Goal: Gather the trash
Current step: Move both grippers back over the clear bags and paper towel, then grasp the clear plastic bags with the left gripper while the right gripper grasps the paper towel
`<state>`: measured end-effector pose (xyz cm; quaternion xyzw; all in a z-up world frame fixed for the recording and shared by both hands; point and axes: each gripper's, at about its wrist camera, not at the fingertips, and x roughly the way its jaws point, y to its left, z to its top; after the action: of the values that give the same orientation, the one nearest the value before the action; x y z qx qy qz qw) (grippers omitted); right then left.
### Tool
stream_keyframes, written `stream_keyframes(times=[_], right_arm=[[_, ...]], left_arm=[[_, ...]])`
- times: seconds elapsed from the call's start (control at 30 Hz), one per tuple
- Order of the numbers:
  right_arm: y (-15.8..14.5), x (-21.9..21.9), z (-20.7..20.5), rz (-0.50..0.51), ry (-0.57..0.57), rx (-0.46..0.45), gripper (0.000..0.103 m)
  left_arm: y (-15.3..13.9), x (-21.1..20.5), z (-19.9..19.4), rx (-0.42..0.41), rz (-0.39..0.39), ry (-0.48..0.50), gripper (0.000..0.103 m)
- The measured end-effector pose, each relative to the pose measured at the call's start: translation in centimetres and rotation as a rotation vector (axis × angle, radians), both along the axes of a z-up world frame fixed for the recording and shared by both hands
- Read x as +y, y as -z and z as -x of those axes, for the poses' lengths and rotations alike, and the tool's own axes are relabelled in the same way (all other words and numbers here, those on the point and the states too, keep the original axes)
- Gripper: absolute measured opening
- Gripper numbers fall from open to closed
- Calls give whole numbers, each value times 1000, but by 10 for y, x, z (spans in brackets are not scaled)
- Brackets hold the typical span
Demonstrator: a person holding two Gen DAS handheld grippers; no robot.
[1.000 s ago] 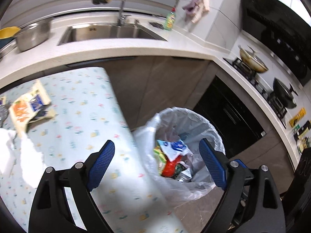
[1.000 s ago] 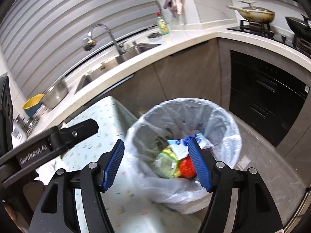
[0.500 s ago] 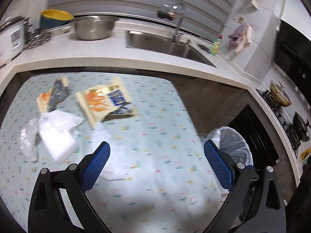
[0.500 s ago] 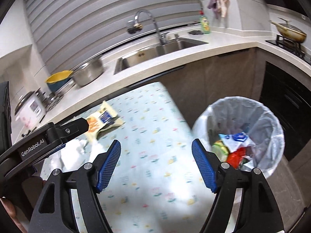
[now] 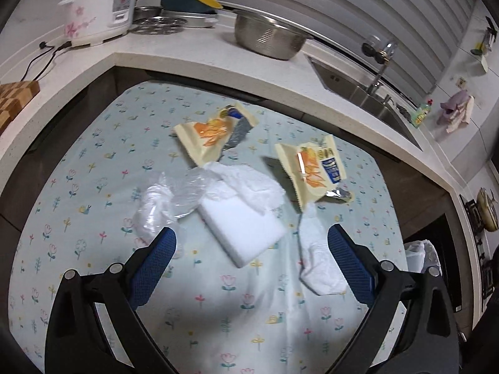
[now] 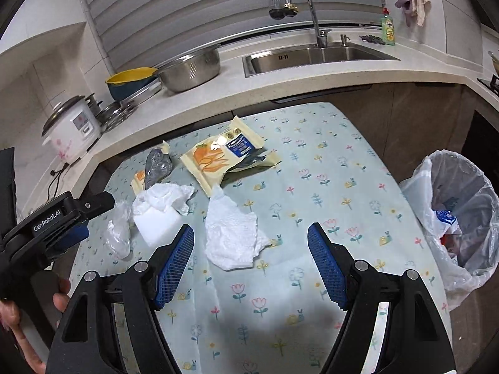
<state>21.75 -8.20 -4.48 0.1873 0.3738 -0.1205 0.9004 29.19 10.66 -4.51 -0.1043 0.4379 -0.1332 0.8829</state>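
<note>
Trash wrappers (image 6: pixel 230 155) partly overlap under tissue (image 6: pixel 232 237); both claws, left (image 5: pixel 249 268) and right (image 6: pixel 251 265), gape, holding nothing.

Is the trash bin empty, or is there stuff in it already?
Not empty. In the right wrist view the trash bin, lined with a clear bag, already holds a blue-and-white wrapper and something red below it.

The near part of the table (image 6: pixel 312 327) is bare cloth, so there is room there. Farther back the way is full: a tissue (image 6: pixel 232 237), a white block (image 6: pixel 159 221) with a tissue on it, clear plastic (image 6: pixel 118 233) and 2 snack bags (image 6: pixel 224 155) (image 5: pixel 315 168). The right side of the table is open up to the bin (image 6: pixel 458 218). The counter (image 6: pixel 280 90) walls off the back.
</note>
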Motion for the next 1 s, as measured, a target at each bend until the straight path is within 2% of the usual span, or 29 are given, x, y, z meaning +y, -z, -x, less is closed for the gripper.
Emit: stream_keyframes(times=[0.33, 0.63, 0.8, 0.87, 0.97, 1.0], right_arm=[[45, 27, -43, 4, -40, 93, 72], [71, 30, -73, 29, -37, 138, 72], [82, 31, -83, 33, -32, 157, 72], [85, 32, -84, 40, -29, 161, 71], [86, 35, -86, 69, -26, 160, 64], [86, 35, -86, 75, -27, 161, 58]], left_arm=[[45, 48, -29, 85, -13, -83, 94], [81, 60, -57, 155, 7, -95, 94], [92, 62, -65, 158, 16, -90, 93], [90, 61, -66, 141, 12, -81, 90], [89, 60, -68, 137, 25, -57, 75], [88, 59, -68, 137, 30, -48, 66]])
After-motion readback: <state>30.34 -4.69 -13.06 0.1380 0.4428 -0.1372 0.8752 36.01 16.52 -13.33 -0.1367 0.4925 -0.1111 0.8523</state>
